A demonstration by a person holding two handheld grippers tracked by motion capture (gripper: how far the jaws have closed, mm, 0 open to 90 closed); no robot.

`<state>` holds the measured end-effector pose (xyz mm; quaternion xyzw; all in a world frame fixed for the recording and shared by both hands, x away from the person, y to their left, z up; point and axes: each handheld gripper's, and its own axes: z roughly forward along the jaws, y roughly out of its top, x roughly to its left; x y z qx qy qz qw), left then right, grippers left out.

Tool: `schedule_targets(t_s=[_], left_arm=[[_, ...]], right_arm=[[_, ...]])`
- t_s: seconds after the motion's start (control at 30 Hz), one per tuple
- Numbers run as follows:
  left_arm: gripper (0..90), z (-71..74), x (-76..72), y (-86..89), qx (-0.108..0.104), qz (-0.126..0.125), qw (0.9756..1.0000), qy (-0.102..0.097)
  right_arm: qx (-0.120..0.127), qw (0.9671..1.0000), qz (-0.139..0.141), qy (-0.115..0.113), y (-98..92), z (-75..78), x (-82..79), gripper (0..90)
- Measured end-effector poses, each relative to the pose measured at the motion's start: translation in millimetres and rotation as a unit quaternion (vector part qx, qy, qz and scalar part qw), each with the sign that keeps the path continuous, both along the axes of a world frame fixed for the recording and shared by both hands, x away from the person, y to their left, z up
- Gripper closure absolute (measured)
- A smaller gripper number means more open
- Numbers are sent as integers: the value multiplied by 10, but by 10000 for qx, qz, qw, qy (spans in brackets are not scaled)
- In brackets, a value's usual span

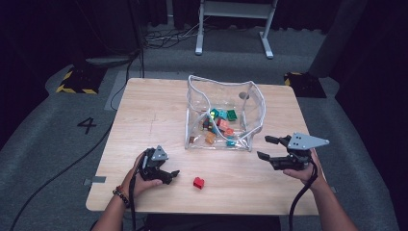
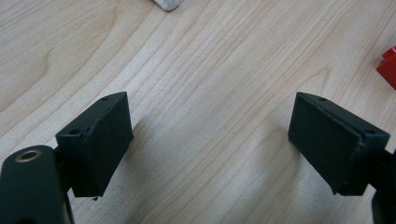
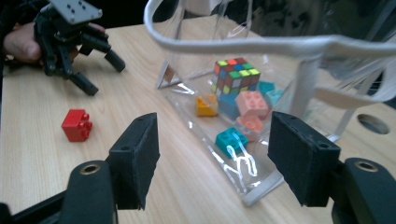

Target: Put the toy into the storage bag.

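At the lower left of the high view, the left gripper (image 1: 169, 176) rests on the table (image 1: 144, 110), jaws wide and empty. The red brick (image 1: 198, 183) lies just right of it. Centre: the clear bag (image 1: 255, 103) of bricks. Right: the right gripper (image 1: 267, 148), jaws wide, empty.

High view looks down from person's side. Left gripper cam sits close over tabletop (image 2: 196, 70); right cam faces clear bag (image 3: 261, 46). All share red brick (image 1: 198, 183).
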<state>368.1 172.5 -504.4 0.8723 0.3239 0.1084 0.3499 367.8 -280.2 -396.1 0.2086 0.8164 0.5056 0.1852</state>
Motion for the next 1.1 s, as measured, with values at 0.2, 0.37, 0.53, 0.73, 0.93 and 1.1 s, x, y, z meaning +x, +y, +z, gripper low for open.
schedule_targets(t_s=[0.2,0.37,0.53,0.73,0.93,1.1], left_arm=[[139,0,0,0,1,0,10000,-1],[139,2,0,2,18,4,10000,-11],[139,2,1,2,22,5,10000,-21],[139,2,1,2,19,-8,10000,-8],[138,2,0,1,12,-5,10000,3],[139,2,1,2,16,-10,10000,1]], right_arm=[[-88,9997,162,145,99,-175,-25,341],[-178,9990,331,242,218,-323,-60,341],[-294,9976,527,339,357,-439,-81,339],[-362,9959,705,445,510,-558,-101,339],[-591,9923,943,540,695,-688,-144,331],[-794,9884,1103,672,873,-802,-195,324]])
